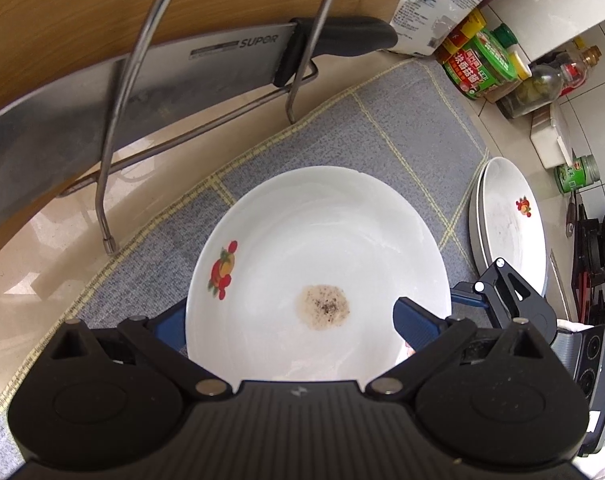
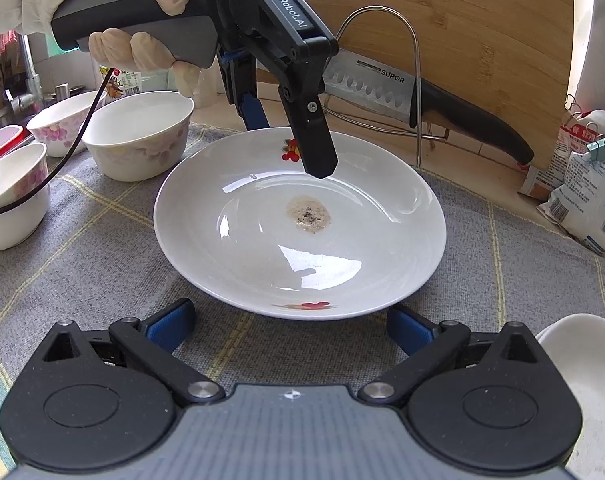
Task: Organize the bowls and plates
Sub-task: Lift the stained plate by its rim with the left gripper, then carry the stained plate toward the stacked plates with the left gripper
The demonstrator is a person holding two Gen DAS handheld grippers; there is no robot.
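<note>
Right tongs (image 2: 290, 326): my nearest pair; blue-padded fingers spread wide, released, holding nothing. They sit low over the cloth just short of the plate's near rim, without touching it.

Plate (image 2: 298, 256): white, shallow, glossy; a red-and-orange fruit motif on the near rim and another on the far rim; a small brownish, speckled residue patch at its centre. It lies flat on the grey checked cloth (image 2: 102, 240) that covers the tabletop, between my two pairs of tongs.

Left tongs (image 1: 290, 324): held in my gloved left hand (image 2: 142, 44), pointing steeply down over the plate's far edge. Fingers wide apart, one either side of the rim, gripping nothing; whether a pad grazes the plate I cannot tell.

Bowls (image 2: 138, 136): white with pink flowers, grouped on the cloth left of the plate.

Stacked plates (image 1: 510, 224): same fruit motif, at the cloth's edge, apart from the plate.

Knife (image 2: 422, 96): resting in a wire rack before an upright wooden board, farthest back.
</note>
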